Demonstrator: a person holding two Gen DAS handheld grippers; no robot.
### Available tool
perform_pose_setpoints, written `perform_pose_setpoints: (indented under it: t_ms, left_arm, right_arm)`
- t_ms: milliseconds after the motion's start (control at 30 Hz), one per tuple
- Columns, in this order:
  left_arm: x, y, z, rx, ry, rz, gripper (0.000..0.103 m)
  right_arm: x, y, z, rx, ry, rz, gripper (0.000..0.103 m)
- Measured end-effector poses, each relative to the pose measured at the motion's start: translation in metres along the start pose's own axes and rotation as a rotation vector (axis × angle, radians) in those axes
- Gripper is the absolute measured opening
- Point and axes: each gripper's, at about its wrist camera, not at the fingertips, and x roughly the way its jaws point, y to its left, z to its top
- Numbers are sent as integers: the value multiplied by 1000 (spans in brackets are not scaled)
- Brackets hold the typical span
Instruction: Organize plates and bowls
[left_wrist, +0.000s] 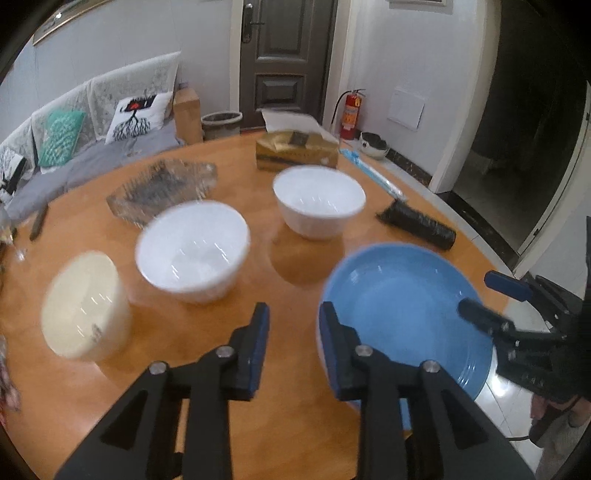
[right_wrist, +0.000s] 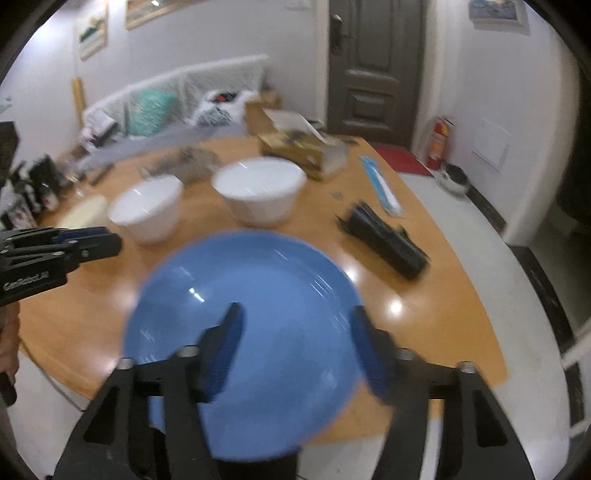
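Note:
A blue plate (left_wrist: 402, 306) lies at the near right edge of the round wooden table (left_wrist: 295, 387); it also shows in the right wrist view (right_wrist: 258, 291). Two white bowls stand behind it, a nearer one (left_wrist: 192, 251) (right_wrist: 147, 208) and a farther one (left_wrist: 319, 201) (right_wrist: 260, 190). A cream container (left_wrist: 86, 306) stands at the left. My left gripper (left_wrist: 293, 317) is open, just left of the plate's rim. My right gripper (right_wrist: 295, 317) is open over the plate's near part, its fingers astride the right rim; it shows in the left wrist view (left_wrist: 491, 295).
A black roll (left_wrist: 415, 223) (right_wrist: 384, 240) lies right of the bowls. A tissue box (left_wrist: 295, 149) and a clear tray (left_wrist: 162, 190) sit at the back. A blue-white strip (left_wrist: 371, 171) lies near the far right edge. A sofa, door and fire extinguisher stand beyond.

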Motion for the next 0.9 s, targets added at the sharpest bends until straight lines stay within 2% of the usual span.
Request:
perform_pose_setpoints:
  t_ms: [100, 167, 200, 333, 433, 467, 567, 700, 767, 900]
  left_arm:
    - [-13, 21, 21, 26, -18, 2, 39]
    - [-15, 39, 35, 22, -7, -6, 39]
    - [-14, 47, 41, 18, 1, -9, 39]
    - [4, 86, 65, 4, 65, -24, 39]
    - [27, 111, 80, -20, 126, -35, 39]
    - [35, 117, 83, -24, 143, -36, 39]
    - [61, 132, 91, -41, 199, -25, 39]
    - [87, 144, 91, -91, 246, -7, 38]
    - [95, 147, 89, -103, 261, -12, 34]
    - [111, 149, 86, -97, 296, 33, 25]
  right_arm:
    - [-2, 21, 16, -44, -58, 96, 86]
    - [2, 42, 28, -101, -84, 149, 99]
    - [5, 50, 32, -130, -97, 173, 101]
    - [26, 90, 52, -259, -102, 290, 102]
    - [48, 118, 64, -336, -59, 294, 102]
    - [57, 126, 70, -347, -39, 318, 102]
    - [82, 132, 85, -318, 14, 393, 102]
    - [118, 136, 96, -252, 116, 447, 101]
    - [132, 137, 96, -246, 153, 441, 100]
    - [146, 145, 98, -275, 183, 452, 100]
